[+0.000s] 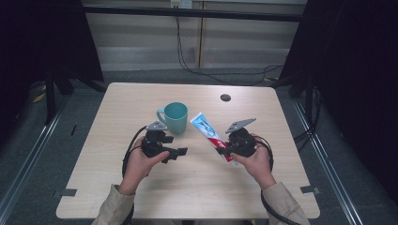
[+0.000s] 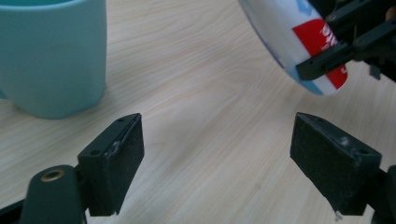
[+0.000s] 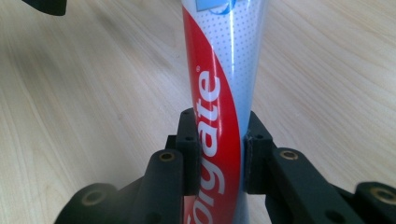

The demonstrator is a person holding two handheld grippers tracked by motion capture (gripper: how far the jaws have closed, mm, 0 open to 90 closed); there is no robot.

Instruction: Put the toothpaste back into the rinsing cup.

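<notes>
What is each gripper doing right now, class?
Left gripper: open, holding nothing, near the mug.
Right gripper: closed on the toothpaste tube.

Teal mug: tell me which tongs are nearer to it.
Left. The left tongs sit open just in front of the teal mug; the right tongs are farther off, shut on the toothpaste tube.
</notes>
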